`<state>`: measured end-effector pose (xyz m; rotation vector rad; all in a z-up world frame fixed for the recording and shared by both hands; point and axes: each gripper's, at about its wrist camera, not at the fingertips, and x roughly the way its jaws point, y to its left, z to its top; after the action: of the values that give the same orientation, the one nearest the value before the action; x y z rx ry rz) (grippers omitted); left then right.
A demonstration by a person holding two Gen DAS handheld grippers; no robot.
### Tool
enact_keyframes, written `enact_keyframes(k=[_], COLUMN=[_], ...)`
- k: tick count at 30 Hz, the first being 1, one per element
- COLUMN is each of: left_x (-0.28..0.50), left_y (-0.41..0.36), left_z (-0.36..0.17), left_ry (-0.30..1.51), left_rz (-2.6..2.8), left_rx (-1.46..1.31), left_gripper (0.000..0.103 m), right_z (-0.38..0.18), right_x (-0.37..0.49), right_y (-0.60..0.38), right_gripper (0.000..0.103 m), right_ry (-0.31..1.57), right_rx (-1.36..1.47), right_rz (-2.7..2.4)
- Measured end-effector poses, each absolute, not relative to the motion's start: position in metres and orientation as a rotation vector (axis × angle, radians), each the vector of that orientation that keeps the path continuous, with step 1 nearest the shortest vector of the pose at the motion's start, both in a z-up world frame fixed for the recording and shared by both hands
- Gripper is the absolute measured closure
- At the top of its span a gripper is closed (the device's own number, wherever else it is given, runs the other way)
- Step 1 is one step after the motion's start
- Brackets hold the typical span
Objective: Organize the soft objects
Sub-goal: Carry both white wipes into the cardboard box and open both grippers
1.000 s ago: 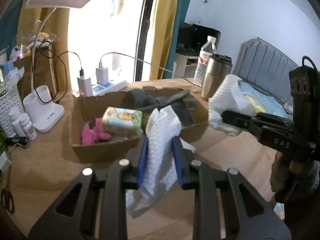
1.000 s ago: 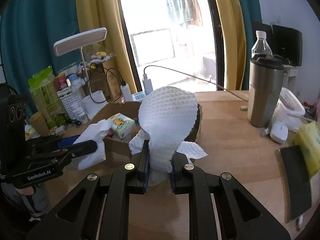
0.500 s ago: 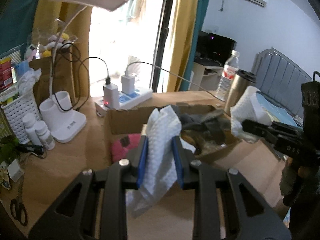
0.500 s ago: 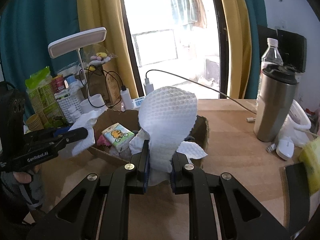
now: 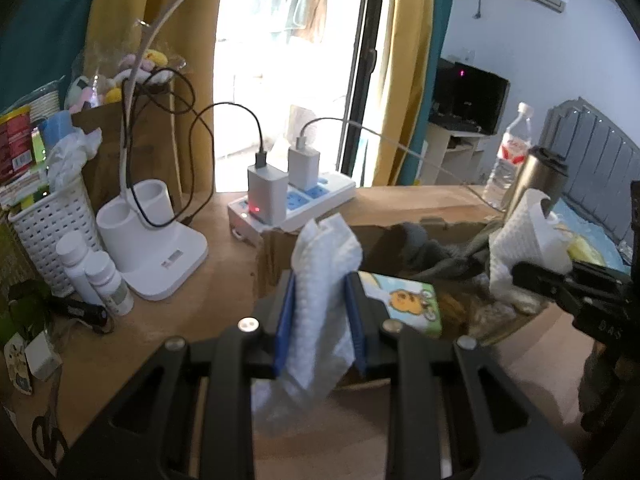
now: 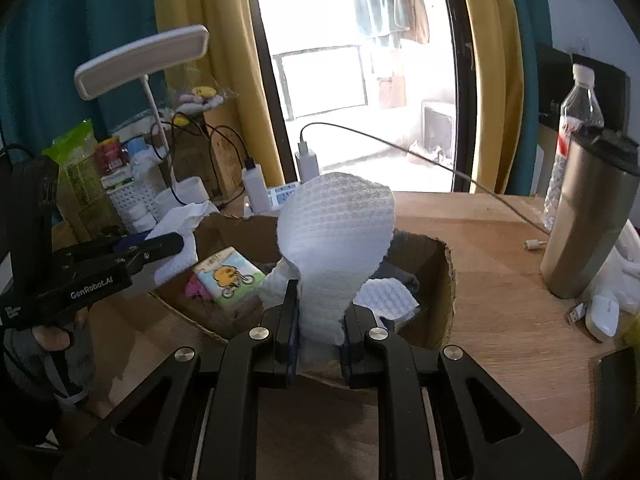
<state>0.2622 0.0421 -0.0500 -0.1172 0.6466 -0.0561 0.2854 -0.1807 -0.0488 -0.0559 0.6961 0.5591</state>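
Observation:
My left gripper [image 5: 320,280] is shut on a white textured cloth [image 5: 320,300] that stands up between its blue pads and hangs below them, just in front of the open cardboard box [image 5: 276,248]. My right gripper [image 6: 320,300] is shut on a second white cloth [image 6: 336,240] that billows up over the box [image 6: 448,280]. In the box lie a tissue pack with a cartoon print [image 6: 228,276], a pink soft item [image 6: 196,288], a white cloth piece [image 6: 388,296] and grey fabric [image 5: 424,248]. Each gripper shows in the other's view, left gripper [image 6: 168,244] and right gripper [image 5: 520,272].
On the wooden desk stand a white lamp base [image 5: 152,248], a power strip with chargers [image 5: 292,200], small white bottles [image 5: 96,276] and a white basket [image 5: 48,224] at the left. A steel tumbler [image 6: 588,216], a water bottle [image 6: 576,108] and a white mouse [image 6: 604,316] stand at the right.
Both grippers have moved closer to the box with their cloths still held. The left view has swung leftward, so the lamp base and power strip loom larger.

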Motion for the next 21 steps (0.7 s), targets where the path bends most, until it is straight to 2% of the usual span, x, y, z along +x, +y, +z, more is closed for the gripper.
enact_keyframes(k=[10, 21], left_x=[0.291, 0.298], left_y=[0.030, 0.024], left_z=[-0.075, -0.086], left_ry=[0.726, 0.777], left_rz=[-0.064, -0.033], left_rx=[-0.095, -0.061], left_gripper=[0.076, 0.071], right_z=[-0.079, -0.080], right_x=[0.298, 0.296], right_y=[-0.179, -0.177], right_gripper=[0.085, 0.085], right_ry=[0.793, 0.797], right_rx=[-0.052, -0.080], right_rz=[0.542, 0.526])
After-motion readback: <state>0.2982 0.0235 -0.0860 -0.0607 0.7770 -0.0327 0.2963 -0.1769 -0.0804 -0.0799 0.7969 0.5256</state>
